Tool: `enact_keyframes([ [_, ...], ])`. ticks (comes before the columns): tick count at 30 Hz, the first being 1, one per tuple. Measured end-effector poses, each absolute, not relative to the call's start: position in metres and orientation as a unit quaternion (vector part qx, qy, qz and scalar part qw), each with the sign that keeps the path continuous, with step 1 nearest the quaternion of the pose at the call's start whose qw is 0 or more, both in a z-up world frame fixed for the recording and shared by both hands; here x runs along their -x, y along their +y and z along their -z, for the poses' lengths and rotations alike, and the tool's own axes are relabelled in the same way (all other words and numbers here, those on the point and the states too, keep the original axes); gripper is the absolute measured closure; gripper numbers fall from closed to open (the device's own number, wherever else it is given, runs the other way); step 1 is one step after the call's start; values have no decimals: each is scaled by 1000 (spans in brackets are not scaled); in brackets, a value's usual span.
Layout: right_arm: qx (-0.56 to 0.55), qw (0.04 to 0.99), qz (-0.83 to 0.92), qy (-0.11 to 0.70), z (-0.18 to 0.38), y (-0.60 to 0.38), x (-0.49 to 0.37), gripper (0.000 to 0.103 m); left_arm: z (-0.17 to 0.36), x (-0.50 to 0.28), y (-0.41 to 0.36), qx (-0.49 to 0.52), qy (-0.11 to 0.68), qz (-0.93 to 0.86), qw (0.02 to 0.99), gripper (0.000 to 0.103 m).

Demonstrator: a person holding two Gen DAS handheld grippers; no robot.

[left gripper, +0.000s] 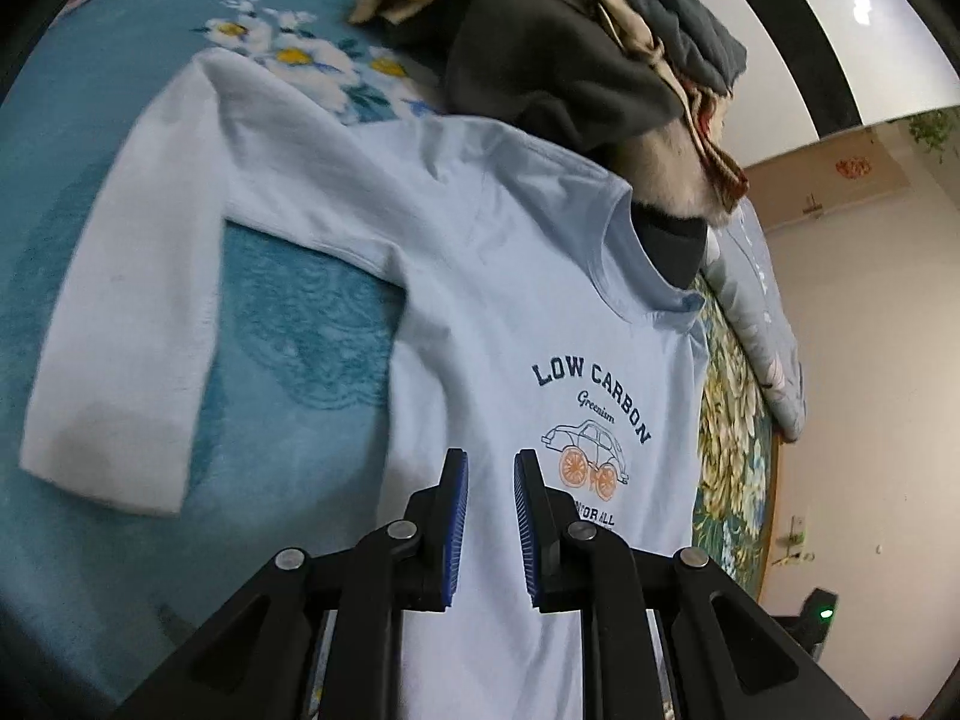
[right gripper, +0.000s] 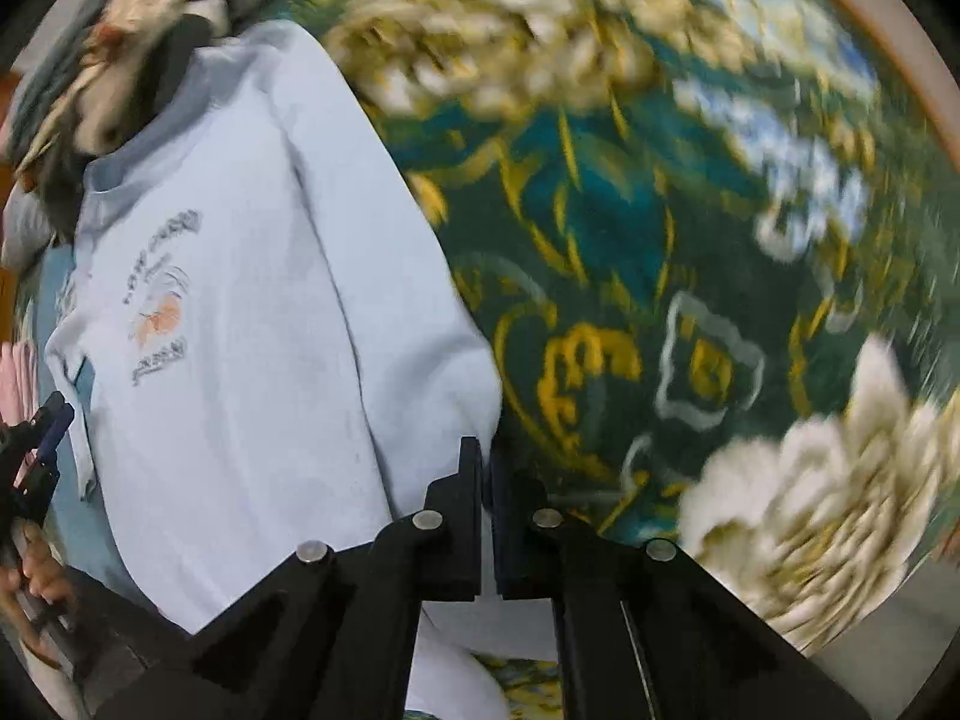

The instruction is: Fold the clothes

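We are holding the left gripper point(left gripper: 489, 465) slightly apart above the shirt point(left gripper: 480, 300), and the right gripper point(right gripper: 486, 450) together at its sleeve edge.

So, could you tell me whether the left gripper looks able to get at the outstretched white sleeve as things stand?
Probably yes. The left gripper hangs over the shirt's chest with its jaws slightly apart and nothing between them, and the sleeve lies flat and uncovered on the blue blanket; the clothes pile sits well away from it.
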State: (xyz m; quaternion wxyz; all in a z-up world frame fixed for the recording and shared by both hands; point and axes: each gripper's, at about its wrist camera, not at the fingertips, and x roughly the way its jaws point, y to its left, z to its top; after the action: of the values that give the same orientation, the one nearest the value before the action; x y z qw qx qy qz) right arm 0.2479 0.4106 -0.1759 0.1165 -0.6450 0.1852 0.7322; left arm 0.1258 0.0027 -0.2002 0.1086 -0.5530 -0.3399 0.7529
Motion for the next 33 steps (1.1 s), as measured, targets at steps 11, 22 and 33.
enact_keyframes([
  [11,586,274,-761,39,113,533,-150,101,193,-138,-20,536,-356,-762,78,85],
  [22,591,307,-745,36,123,552,-100,98,190,-141,-58,507,-389,-769,12,84],
  [33,491,166,-852,69,97,424,-163,47,208,-129,-122,549,-306,-759,-167,49],
])
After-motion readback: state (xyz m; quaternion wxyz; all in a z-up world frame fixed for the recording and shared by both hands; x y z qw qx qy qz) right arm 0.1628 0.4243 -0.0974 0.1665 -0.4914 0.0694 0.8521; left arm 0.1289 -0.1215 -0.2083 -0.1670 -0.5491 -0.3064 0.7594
